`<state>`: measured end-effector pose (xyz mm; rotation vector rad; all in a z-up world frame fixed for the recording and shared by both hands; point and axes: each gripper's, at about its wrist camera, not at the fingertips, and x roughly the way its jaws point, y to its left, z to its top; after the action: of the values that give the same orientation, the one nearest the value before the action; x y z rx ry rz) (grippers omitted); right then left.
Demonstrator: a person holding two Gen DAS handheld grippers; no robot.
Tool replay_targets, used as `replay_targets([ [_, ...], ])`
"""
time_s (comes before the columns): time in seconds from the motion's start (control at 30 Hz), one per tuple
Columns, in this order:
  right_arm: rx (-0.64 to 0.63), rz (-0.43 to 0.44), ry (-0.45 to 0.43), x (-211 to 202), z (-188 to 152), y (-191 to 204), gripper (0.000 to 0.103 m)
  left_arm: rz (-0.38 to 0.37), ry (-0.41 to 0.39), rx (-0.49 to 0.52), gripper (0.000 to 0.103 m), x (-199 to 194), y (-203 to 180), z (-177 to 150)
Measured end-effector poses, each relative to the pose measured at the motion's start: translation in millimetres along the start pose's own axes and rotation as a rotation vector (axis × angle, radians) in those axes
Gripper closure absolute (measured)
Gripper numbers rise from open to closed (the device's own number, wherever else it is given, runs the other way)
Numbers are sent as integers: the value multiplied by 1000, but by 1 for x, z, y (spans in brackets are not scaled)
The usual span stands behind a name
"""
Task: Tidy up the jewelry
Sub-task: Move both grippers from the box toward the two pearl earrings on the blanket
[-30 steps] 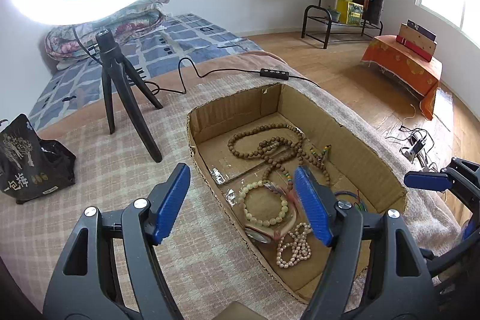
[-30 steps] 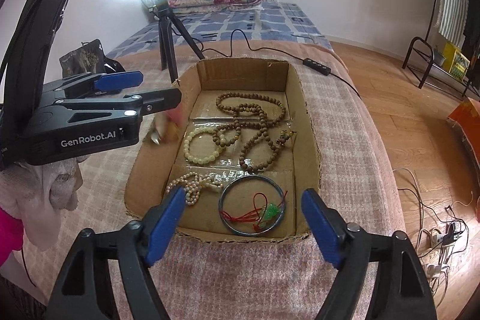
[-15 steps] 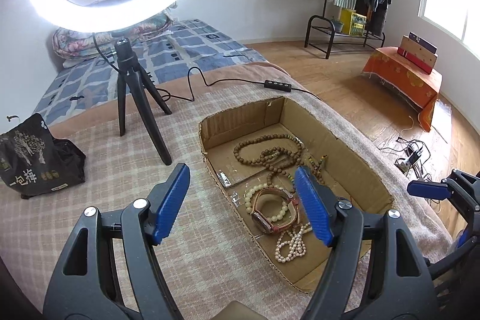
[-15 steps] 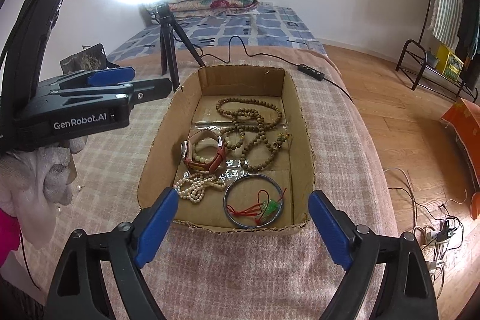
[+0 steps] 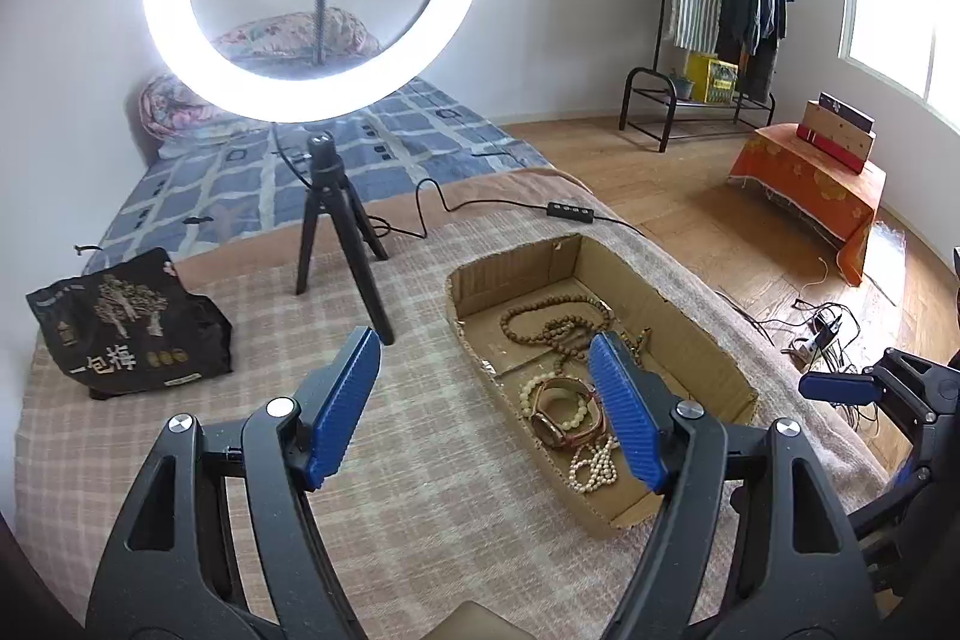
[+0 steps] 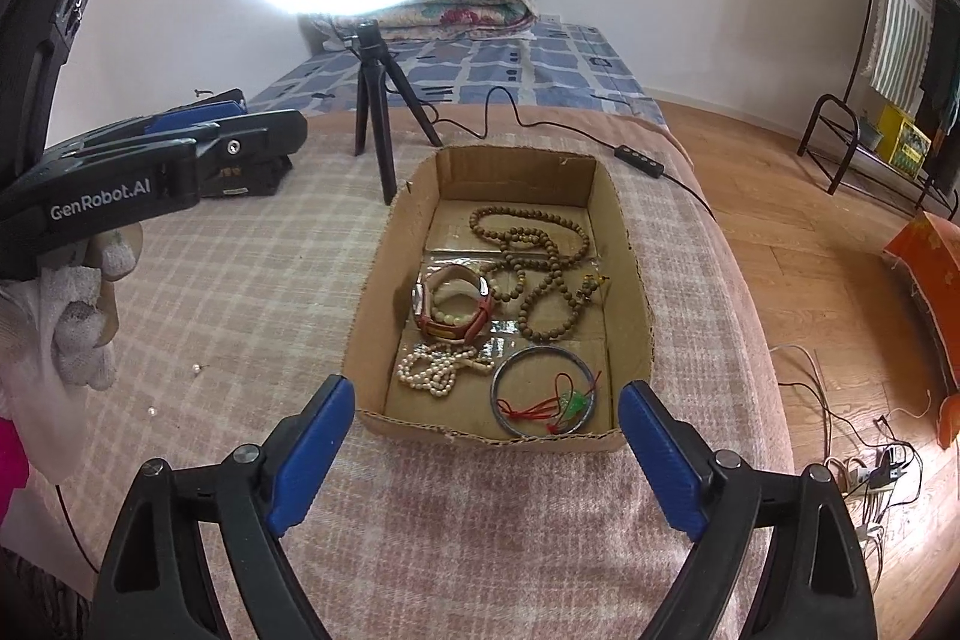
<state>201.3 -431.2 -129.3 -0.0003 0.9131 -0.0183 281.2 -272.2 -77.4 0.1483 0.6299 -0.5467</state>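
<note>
Jewelry in the cardboard box [image 6: 624, 244]: watch [image 6: 451, 303] lies tangled over the pale bracelet [image 6: 447, 316]; both jaws spread, empty, so grabbing either risks dragging both.

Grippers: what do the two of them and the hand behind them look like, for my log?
Both the left gripper and right gripper have black plastic frames with silver screws and ribbed blue finger pads. The left one's side reads "GenRobot.AI" in white. The hand wears a white knit glove, a pink sleeve below it.
</note>
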Motion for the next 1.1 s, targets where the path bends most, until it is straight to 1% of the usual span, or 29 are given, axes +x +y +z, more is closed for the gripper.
replay_targets([
  [0.4,-50,35,-34,-30,7,41,12,62,-63,1,28,-78,38,-7],
  [0.53,-74,54,-48,-39,9,57,12,102,-74,-6,28,-102,55,-16],
  [0.67,-91,76,-61,-45,10,71,12,133,-87,-17,28,-126,73,-29],
  [0.8,-110,99,-70,-46,11,86,12,159,-80,-30,28,-142,91,-45],
  [0.97,-126,139,-98,-43,10,104,12,175,-70,-58,28,-159,116,-71],
  [1.1,-165,164,-115,-36,8,120,12,184,-45,-67,28,-165,132,-99],
])
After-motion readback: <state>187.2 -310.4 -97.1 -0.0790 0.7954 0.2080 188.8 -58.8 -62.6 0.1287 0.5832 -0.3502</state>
